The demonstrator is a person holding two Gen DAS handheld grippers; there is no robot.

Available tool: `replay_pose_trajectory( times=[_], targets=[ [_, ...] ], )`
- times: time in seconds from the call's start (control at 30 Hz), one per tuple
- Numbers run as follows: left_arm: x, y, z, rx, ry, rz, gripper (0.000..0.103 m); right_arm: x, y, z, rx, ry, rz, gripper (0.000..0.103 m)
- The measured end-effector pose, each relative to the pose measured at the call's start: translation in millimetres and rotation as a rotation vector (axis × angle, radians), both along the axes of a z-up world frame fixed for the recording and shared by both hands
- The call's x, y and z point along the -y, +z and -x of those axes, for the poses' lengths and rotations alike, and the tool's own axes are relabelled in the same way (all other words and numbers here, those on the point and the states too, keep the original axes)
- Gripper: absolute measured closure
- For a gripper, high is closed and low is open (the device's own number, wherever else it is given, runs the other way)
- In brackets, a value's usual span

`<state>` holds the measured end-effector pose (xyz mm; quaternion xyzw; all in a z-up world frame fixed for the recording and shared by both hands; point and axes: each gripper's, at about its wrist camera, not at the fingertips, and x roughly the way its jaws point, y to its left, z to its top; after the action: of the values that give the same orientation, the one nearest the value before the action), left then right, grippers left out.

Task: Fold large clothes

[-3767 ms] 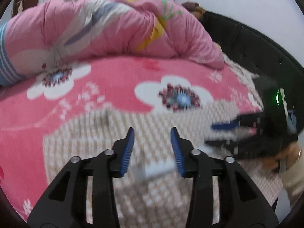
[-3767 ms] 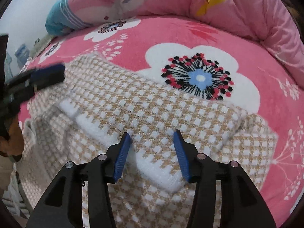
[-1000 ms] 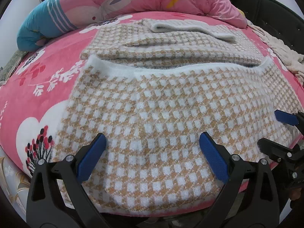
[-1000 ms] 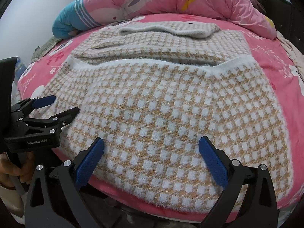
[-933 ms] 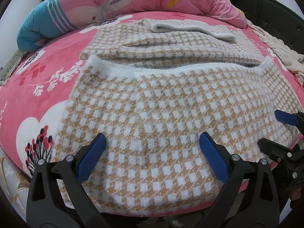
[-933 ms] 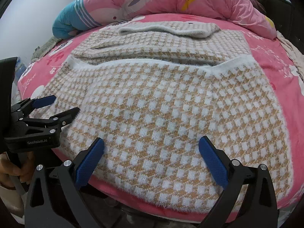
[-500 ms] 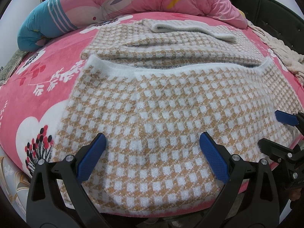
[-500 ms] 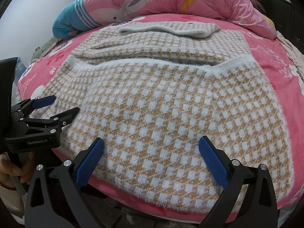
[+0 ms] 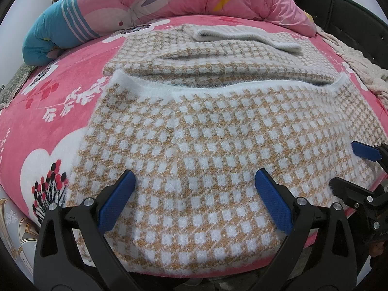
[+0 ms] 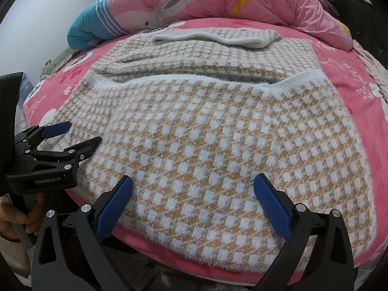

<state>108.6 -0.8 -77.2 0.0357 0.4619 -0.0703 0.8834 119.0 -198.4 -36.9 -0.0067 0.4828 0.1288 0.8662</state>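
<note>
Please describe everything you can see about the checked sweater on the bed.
The sweater is a fuzzy knit in tan and white checks with white trim. It lies flat on the pink flowered bedsheet, partly folded: the near part ends in a white band lying over the layers behind it, and a folded piece with a white end rests at the far side. Its near edge reaches the bed's edge. Both grippers, left and right, are open at this edge.

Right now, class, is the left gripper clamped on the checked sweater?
No: the left gripper is wide open, both pads apart above the checked sweater.
</note>
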Motion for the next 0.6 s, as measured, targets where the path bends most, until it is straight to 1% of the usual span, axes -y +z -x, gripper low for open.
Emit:
replay_pose_trajectory(
  times=[0.6],
  targets=[
    [-1.6,-0.3,0.6,0.002,0.001,-0.004,0.007,-0.6,-0.9,0.6,0.001,-0.001,-0.001,0.006]
  ],
)
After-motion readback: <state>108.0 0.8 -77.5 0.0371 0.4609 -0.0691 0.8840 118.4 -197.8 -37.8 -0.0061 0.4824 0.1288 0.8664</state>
